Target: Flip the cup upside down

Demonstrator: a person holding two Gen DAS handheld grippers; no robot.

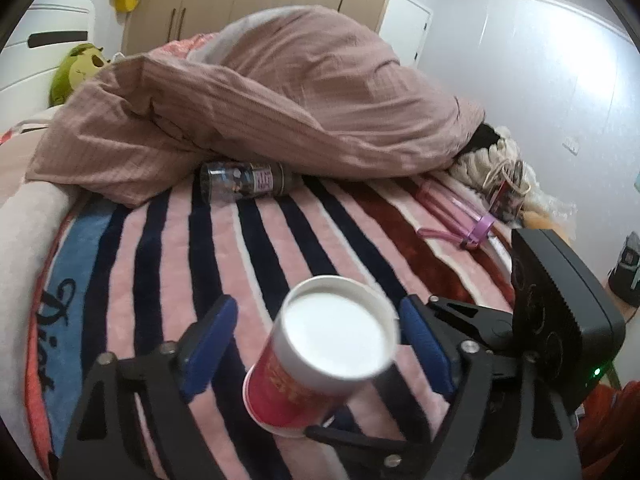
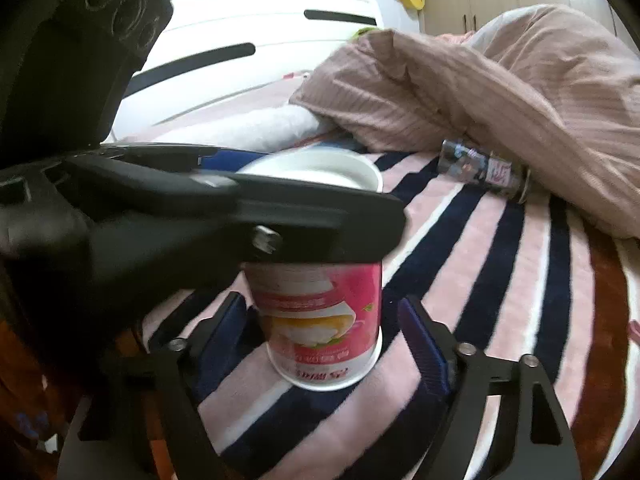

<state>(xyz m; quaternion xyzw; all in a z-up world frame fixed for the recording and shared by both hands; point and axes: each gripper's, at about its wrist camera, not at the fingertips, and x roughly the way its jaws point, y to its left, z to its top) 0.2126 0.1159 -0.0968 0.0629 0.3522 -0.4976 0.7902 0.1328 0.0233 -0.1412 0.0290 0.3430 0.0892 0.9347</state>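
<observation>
so the cup [image 2: 320,320] stands inverted on the striped blanket [image 2: 500,280], flat white base up, rim down. left gripper [image 1: 316,332] fingers spread wide either side of it, not touching. right gripper [image 2: 320,328] also wide around its lower part, apart. bottle [image 1: 248,181] lies at 12 o'clock by the pink duvet [image 1: 280,92].

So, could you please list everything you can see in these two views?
cup: one, red-pink and white, between both grippers' fingers
bottle: one, dark, lying at the quilt's edge
quilt: one, dusty pink, heaped behind
blanket: one, pink, navy and white stripes, under everything
plastic item: one, pink, right side of blanket
plush toy: one, green, far left
left gripper: one, black, blue pads, open around cup
right gripper: one, black, blue pads, open around cup
</observation>
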